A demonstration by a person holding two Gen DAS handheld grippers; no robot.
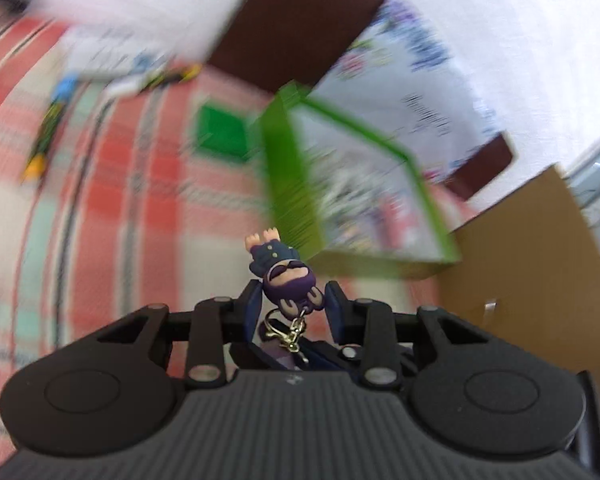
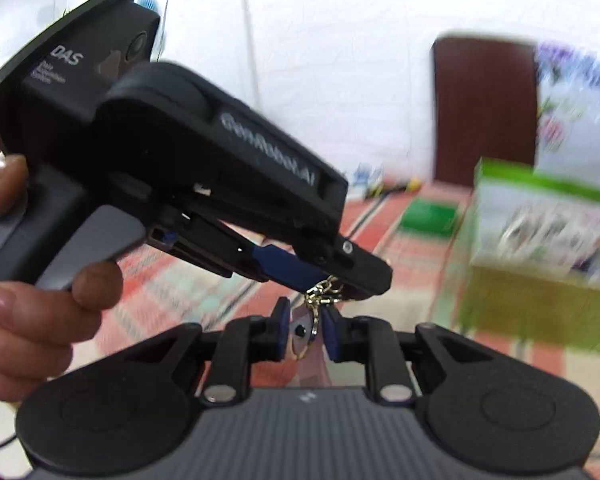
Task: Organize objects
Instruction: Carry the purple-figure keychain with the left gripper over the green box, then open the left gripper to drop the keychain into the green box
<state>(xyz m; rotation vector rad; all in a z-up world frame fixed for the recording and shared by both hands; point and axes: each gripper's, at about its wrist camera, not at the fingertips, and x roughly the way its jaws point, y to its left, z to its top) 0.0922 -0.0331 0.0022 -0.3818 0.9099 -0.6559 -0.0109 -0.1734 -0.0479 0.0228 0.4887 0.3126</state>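
My left gripper [image 1: 294,300] is shut on a small purple-and-navy figurine keychain [image 1: 286,272], held in the air with its feet pointing away; its gold clasp and ring [image 1: 288,332] hang back toward the camera. In the right wrist view the left gripper [image 2: 364,276] reaches across from the left, with the gold chain [image 2: 324,288] hanging below it. My right gripper [image 2: 304,332] is closed around the keychain's metal ring and tag [image 2: 302,340]. A green-rimmed box [image 1: 364,200] stands just beyond the figurine and also shows in the right wrist view [image 2: 540,240].
A red, white and teal plaid cloth [image 1: 120,200] covers the surface. A flat green square [image 1: 220,132] lies on it, with pens [image 1: 48,128] and papers farther left. A brown cardboard box [image 1: 532,280] is at right. A dark headboard [image 2: 484,112] and white wall are behind.
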